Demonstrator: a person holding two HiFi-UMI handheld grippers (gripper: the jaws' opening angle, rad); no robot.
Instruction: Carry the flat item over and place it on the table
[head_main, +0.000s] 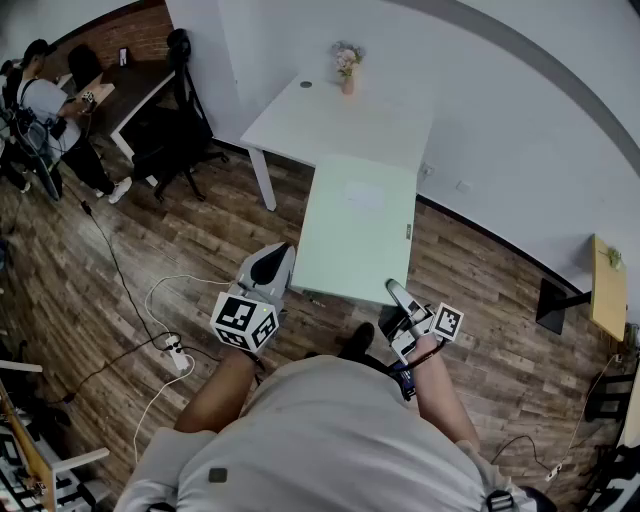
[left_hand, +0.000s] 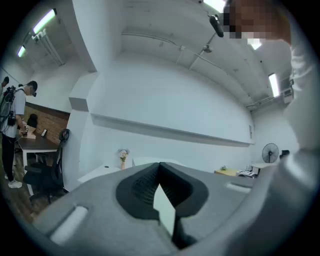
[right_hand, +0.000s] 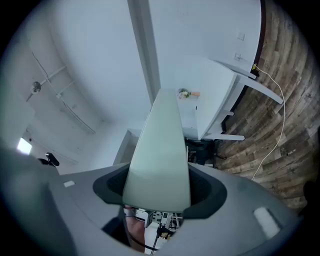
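Note:
A flat pale green board (head_main: 357, 228) hangs level above the wooden floor, its far end over the white table (head_main: 300, 125). My left gripper (head_main: 278, 258) is shut on the board's near left corner. My right gripper (head_main: 396, 291) is shut on its near right corner. In the left gripper view only a thin pale edge of the board (left_hand: 165, 207) shows, pinched between the dark pads (left_hand: 140, 187). The right gripper view has the board (right_hand: 161, 145) running away from the jaws toward the table (right_hand: 215, 90).
A small vase of flowers (head_main: 347, 66) stands at the table's far side. A person (head_main: 45, 115) stands at a desk far left, beside an office chair (head_main: 180, 130). A power strip with cables (head_main: 176, 352) lies on the floor. A wooden shelf (head_main: 607, 285) is at right.

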